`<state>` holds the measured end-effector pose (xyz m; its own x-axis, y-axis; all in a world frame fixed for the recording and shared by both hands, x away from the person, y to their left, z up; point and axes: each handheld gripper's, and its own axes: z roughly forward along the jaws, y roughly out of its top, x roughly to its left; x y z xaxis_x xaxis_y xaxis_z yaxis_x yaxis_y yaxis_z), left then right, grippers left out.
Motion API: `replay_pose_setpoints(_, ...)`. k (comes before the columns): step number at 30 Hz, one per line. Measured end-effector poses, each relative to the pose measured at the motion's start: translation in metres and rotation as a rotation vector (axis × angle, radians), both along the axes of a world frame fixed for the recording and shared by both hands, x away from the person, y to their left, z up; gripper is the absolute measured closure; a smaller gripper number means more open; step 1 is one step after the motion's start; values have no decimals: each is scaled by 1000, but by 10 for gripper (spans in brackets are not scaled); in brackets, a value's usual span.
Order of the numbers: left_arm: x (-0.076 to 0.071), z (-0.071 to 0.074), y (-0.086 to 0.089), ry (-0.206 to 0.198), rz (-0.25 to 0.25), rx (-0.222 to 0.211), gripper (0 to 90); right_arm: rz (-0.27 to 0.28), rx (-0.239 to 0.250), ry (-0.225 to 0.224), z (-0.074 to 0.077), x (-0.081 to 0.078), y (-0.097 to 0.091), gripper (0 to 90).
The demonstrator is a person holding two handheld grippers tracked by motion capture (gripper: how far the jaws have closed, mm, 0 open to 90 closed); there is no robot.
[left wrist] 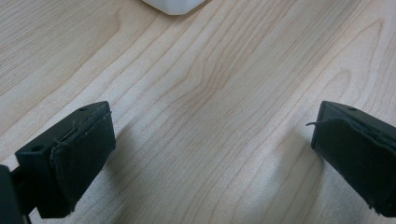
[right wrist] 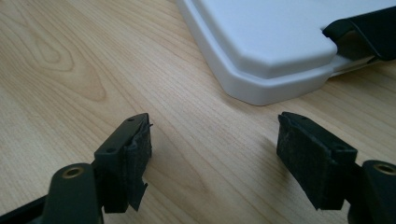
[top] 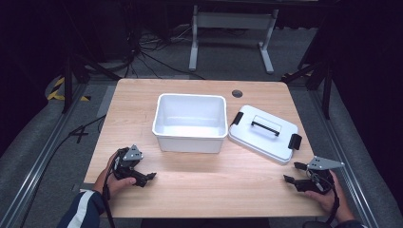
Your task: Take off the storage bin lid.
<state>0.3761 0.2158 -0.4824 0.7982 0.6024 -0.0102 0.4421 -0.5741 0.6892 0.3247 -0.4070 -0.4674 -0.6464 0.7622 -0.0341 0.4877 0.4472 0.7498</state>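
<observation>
A white tub (top: 190, 122) sits mid-bench (top: 199, 185), its lid (top: 263, 134) lying flat just to its right. The left tool (top: 142, 178), jaws spread and empty, rests near the tub's front left; the right tool (top: 294, 173), also spread, sits just before the lid's near corner

Lab or recording studio. Wooden table (top: 199, 185) ringed by dark curtains, floor cables (top: 142, 52), metal rails (top: 43, 156).
</observation>
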Motion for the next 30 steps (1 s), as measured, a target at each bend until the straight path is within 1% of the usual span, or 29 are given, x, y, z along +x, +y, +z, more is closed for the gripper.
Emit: replay_pose_setpoints(30, 1, 0, 0, 0, -5, 1, 1, -11, 1, 1, 0, 0, 0, 264)
